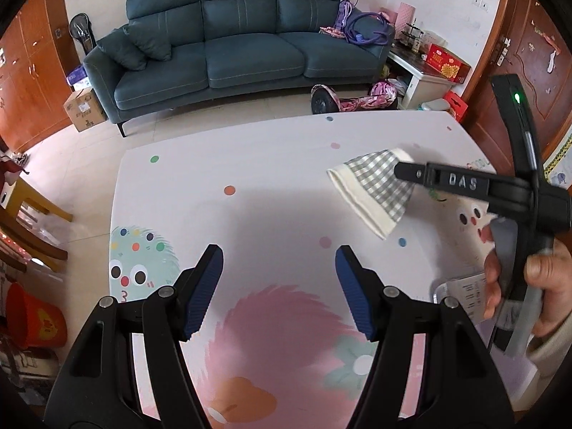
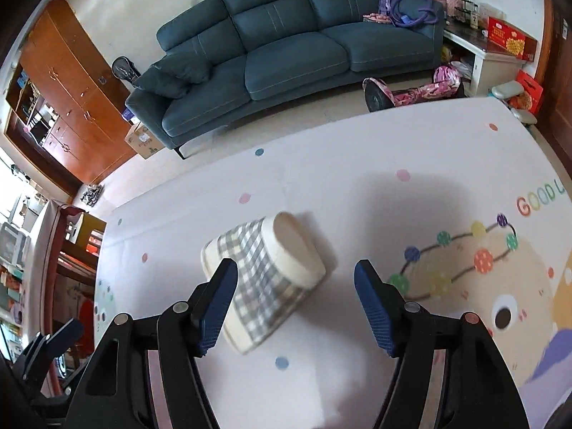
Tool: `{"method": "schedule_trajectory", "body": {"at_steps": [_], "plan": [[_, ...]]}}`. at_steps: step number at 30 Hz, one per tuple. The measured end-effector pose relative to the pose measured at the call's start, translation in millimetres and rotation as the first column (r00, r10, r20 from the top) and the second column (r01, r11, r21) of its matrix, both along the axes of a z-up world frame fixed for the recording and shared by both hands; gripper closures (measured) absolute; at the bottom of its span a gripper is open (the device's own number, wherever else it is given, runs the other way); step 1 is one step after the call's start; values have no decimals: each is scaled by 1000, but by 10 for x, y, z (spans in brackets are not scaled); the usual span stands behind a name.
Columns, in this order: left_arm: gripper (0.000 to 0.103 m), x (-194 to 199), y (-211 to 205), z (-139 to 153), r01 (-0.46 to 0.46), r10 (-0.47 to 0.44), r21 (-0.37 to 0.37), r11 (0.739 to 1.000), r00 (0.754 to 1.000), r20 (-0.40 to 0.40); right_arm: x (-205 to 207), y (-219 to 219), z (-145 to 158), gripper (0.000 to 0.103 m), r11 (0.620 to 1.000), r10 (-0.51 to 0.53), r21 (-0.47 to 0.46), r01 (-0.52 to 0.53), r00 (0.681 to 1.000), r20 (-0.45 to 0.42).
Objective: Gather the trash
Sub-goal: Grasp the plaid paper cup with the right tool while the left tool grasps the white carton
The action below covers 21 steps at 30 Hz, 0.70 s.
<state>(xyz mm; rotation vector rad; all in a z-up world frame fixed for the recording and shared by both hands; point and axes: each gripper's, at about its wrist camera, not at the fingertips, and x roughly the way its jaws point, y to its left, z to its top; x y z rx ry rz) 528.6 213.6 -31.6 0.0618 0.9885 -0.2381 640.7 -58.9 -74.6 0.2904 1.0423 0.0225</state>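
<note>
A crushed paper cup (image 2: 264,279) with a grey-and-white check band lies on its side on the white cartoon-print tabletop (image 2: 339,186). My right gripper (image 2: 295,307) is open just above and in front of it, with its left finger over the cup's left end. In the left wrist view the cup (image 1: 375,189) lies at the right, partly behind the right gripper's black finger (image 1: 422,173). My left gripper (image 1: 279,286) is open and empty over the table's middle. A silver foil packet with a printed label (image 1: 461,293) lies near the right hand.
A dark teal sofa (image 1: 228,35) stands beyond the table. A pink hoverboard (image 1: 354,98) lies on the floor by a white side table (image 1: 425,78). Wooden cabinets (image 2: 68,93) and a cardboard box (image 1: 84,109) are at the left. A red bucket (image 1: 35,321) stands at the lower left.
</note>
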Motion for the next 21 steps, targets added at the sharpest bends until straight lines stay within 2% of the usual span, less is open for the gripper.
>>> {"method": "schedule_trajectory", "body": {"at_steps": [5, 6, 7, 11, 15, 21], "plan": [[41, 23, 55, -101, -2, 2, 20, 1000, 1000, 0, 168, 161, -170, 34, 998, 59, -22, -59, 998, -21], [41, 18, 57, -96, -4, 4, 22, 1000, 1000, 0, 186, 214, -214, 39, 996, 72, -44, -74, 997, -30], [41, 25, 61, -109, -5, 5, 24, 1000, 1000, -1, 185, 265, -256, 53, 994, 90, -59, -92, 995, -40], [41, 7, 21, -92, 1, -1, 34, 999, 1000, 2, 115, 304, -303, 58, 993, 107, -53, -108, 994, -16], [41, -47, -46, -68, 15, -15, 37, 999, 1000, 5, -65, 275, -237, 61, 990, 114, -87, -113, 993, 4], [41, -210, -264, -16, 80, -80, 17, 997, 997, -7, -493, -58, 46, 61, 996, 33, -84, -28, 998, 56]]}}
